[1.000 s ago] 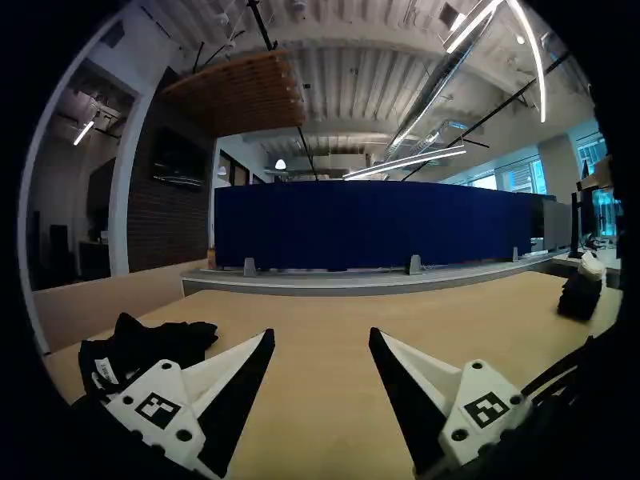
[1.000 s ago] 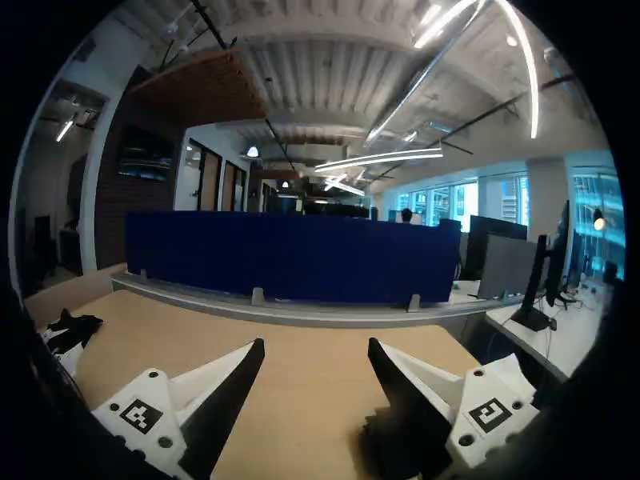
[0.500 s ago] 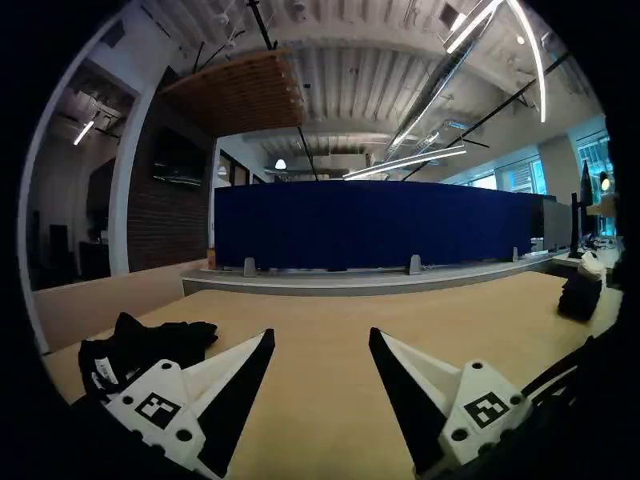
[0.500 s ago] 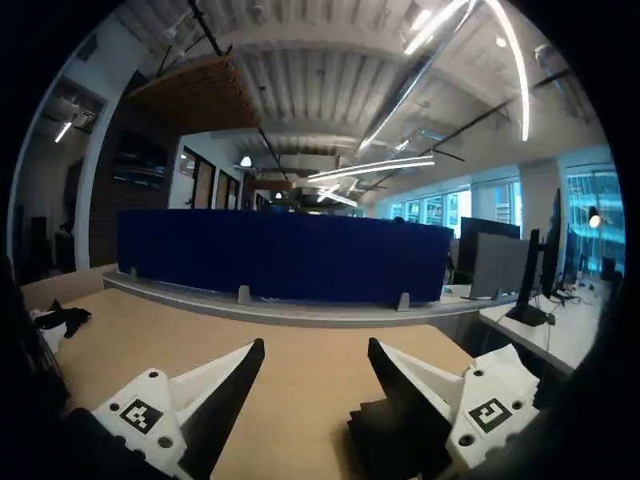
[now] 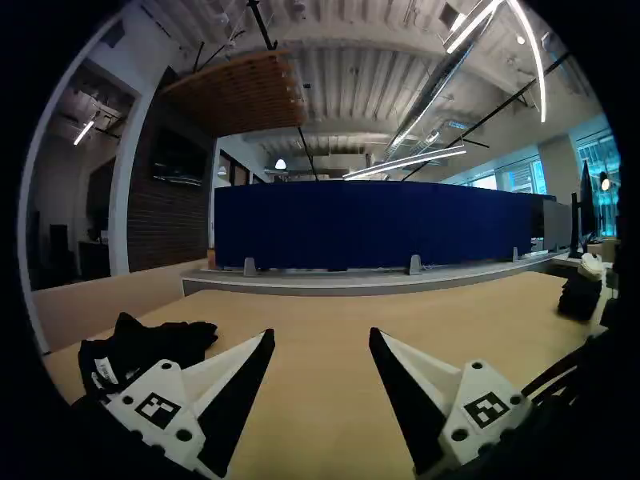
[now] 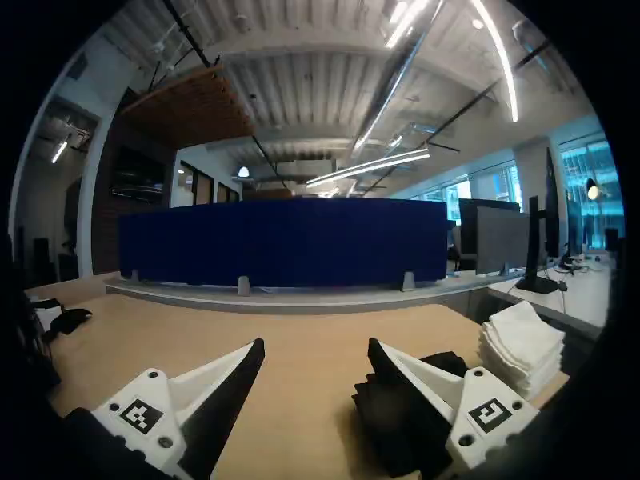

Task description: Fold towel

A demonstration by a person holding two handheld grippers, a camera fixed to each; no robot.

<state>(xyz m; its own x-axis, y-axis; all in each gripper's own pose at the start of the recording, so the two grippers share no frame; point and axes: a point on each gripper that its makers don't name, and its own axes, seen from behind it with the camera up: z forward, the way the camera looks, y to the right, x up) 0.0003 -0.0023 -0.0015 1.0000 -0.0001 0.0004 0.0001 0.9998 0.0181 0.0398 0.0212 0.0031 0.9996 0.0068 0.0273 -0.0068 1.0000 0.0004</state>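
Black towel lies crumpled on the tabletop just left of my left claw, fingers apart; my right claw gapes too, its right finger over a black stack beside a white stack

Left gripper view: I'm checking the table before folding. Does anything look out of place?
The black towel lies crumpled on the table left of the left gripper, white tag showing; the white towels in the right gripper view are stacked neatly.
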